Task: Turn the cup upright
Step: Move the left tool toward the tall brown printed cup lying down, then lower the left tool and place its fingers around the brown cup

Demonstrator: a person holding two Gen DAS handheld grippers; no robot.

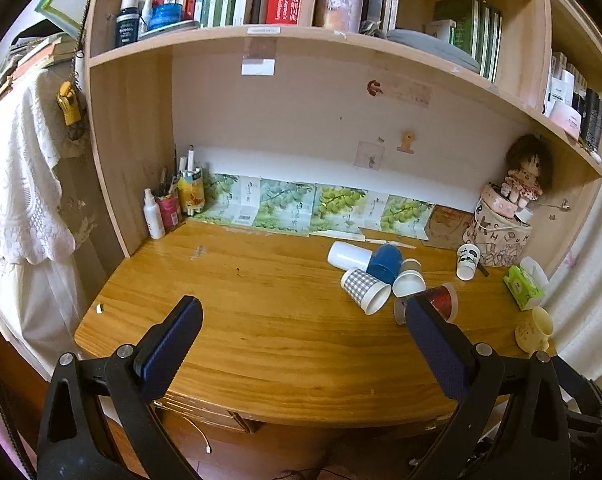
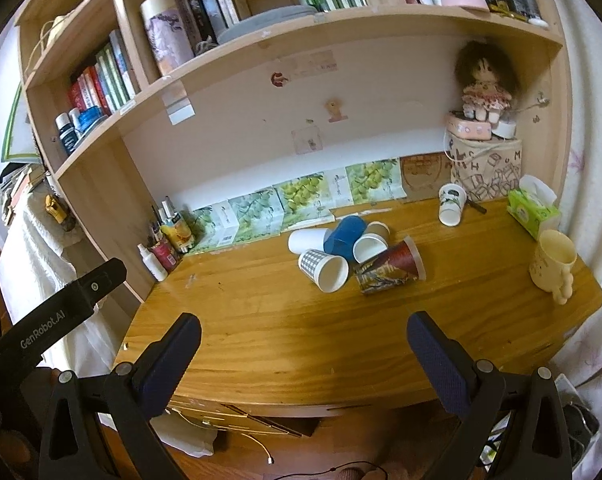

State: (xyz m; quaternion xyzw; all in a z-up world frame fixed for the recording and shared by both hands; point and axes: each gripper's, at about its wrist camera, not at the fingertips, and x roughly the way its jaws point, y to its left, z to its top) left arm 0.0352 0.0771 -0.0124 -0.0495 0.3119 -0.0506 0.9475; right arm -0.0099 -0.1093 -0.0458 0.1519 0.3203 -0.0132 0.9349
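Note:
Several paper cups lie tipped over in a heap on the wooden desk [image 2: 281,320]: a grey checked cup [image 2: 323,266], a blue cup [image 2: 345,236], a white cup [image 2: 307,240], a beige cup [image 2: 371,244] and a red-brown printed cup [image 2: 389,268]. The heap also shows in the left wrist view, with the checked cup [image 1: 365,288] and blue cup [image 1: 385,262]. A white patterned cup [image 2: 451,204] lies tilted apart at the back right. My left gripper [image 1: 301,320] and right gripper [image 2: 301,336] are open and empty, held over the desk's front edge, short of the heap.
A cream mug [image 2: 553,266] stands upright at the desk's right edge. A green tissue box [image 2: 533,208], a printed bag with a doll [image 2: 485,168], and bottles and pen holders [image 2: 165,244] at the back left line the desk. Bookshelves overhang above.

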